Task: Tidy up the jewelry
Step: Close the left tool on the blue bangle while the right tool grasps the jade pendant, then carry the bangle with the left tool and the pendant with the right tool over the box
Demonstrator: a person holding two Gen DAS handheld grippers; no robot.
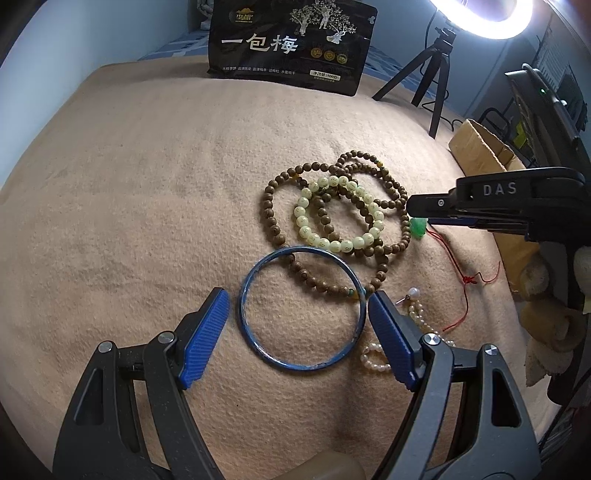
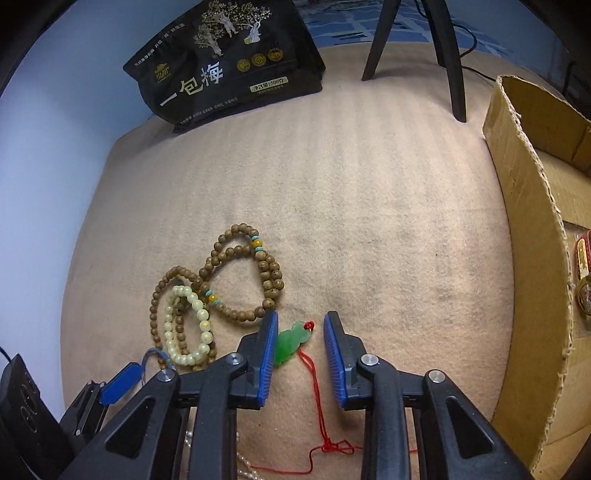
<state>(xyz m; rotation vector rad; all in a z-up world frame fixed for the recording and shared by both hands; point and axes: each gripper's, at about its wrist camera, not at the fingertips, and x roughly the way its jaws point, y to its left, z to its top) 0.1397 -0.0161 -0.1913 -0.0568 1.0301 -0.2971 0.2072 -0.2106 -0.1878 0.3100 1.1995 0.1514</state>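
A blue bangle (image 1: 241, 310) lies flat on the beige cloth (image 1: 147, 184). My left gripper (image 1: 299, 293) stands open around it, one blue pad on either side and neither pressing it. Beyond it, a long brown wooden bead strand (image 1: 271, 221) is tangled with a pale yellow-green bead bracelet (image 1: 301, 221). A pearl strand (image 1: 417, 314) lies at the right, partly under the left gripper's finger. My right gripper (image 2: 301, 315) is open over a green pendant (image 2: 290, 343) on a red cord (image 2: 314, 373). The pendant rests against the left pad; the right pad is apart from it.
A black snack bag (image 2: 221, 66) stands at the far edge of the cloth. An open cardboard box (image 2: 532, 258) sits at the right. A black tripod (image 1: 432, 74) holding a ring light (image 1: 484, 18) stands at the back right. Bare cloth stretches to the left of the jewelry.
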